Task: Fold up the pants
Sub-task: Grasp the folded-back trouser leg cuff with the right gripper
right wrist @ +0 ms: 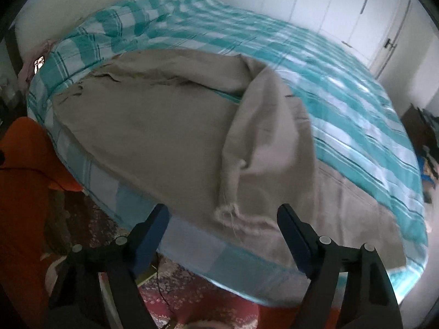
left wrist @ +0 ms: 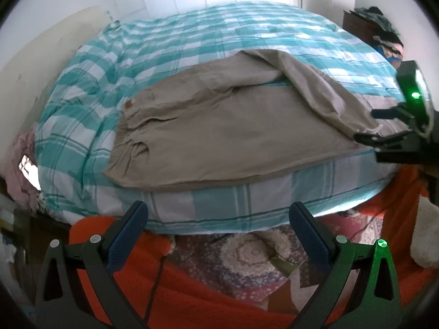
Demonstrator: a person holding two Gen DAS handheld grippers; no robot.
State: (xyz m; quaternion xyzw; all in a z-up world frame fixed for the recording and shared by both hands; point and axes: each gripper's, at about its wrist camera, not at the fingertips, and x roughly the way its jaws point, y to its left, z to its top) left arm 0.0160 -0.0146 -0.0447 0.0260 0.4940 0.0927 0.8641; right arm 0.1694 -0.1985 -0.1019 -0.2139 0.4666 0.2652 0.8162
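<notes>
Now one pair of tan pants point(left wrist: 219, 137) flat on one checked bed point(left wrist: 170, 41), one leg folded across the other. Two grippers near the bed's front edge. Left gripper point(left wrist: 218, 216) off the bed, wide apart, holding nothing. Right gripper point(right wrist: 222, 220) just by the frayed leg end point(right wrist: 233, 213), apart too, gripping nothing. One rug point(left wrist: 247, 260) below the bed.

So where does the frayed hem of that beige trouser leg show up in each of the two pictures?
Left wrist view: the frayed hem sits at the far right, just by the right gripper.
Right wrist view: it lies low in the centre, between the open fingers.
Shared landmark: the teal checked bedspread under the pants.
</notes>
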